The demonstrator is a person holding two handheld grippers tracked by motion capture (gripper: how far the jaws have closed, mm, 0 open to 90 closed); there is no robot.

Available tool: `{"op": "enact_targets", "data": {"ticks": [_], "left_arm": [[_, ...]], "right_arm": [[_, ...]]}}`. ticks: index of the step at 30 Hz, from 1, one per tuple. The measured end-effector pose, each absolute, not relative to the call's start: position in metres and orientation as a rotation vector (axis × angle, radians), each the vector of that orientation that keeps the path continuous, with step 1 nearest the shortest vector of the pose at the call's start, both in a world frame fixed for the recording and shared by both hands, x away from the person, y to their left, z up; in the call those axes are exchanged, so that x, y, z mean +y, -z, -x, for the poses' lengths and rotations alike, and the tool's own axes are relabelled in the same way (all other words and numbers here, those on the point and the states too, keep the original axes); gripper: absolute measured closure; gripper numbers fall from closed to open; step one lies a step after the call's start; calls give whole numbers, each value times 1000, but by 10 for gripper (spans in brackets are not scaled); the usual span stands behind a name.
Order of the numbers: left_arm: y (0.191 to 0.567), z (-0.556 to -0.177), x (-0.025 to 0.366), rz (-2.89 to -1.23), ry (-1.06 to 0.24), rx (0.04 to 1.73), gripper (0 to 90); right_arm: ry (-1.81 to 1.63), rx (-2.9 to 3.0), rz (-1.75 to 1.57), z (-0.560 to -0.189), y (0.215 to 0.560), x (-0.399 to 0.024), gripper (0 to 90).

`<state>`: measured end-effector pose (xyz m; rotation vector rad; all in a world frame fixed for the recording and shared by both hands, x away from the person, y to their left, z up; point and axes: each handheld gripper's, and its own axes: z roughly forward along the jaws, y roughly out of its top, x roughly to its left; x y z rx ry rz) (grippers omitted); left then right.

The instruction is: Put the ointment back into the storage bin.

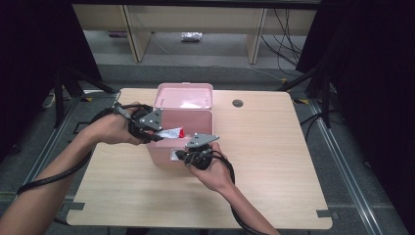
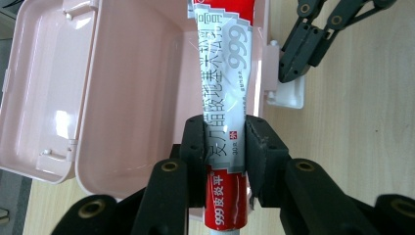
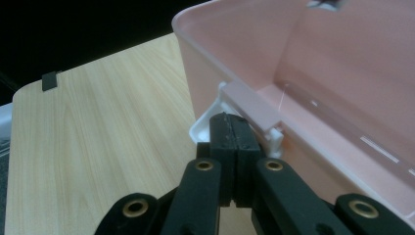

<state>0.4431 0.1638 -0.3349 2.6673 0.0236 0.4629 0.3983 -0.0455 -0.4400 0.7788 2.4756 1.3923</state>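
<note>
One gripper around tube

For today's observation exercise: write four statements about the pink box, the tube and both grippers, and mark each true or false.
1. The left gripper clamps a red-and-silver tube. True.
2. The pink box has its lid shut. False: the lid stands open.
3. The right gripper has its jaws closed, at the box's white front latch. True.
4. The tube lies flat on the table. False: it is held over the open box.
</note>
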Motion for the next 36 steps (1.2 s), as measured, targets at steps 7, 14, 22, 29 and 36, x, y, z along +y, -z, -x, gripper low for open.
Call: {"op": "enact_targets", "data": {"ticks": [7,14,22,29,36], "left_arm": [[339,-448,157,-2674,-453,33,712],[343,-454,151,-2704,-454,-19,713],[350,-459,144,-2744,-434,-35,713],[356,-465,140,-2766,-420,-22,713],[362,-471,139,-2783,-408,-23,712]], "right_arm": [[-1392,2475,-774,-399,440,-46,900],[-1398,2475,-773,-399,440,-46,900],[-1422,2457,-795,-398,442,-44,900],[-1401,2475,-787,-398,440,-46,900],[-1403,2471,-782,-399,440,-46,900]]}}
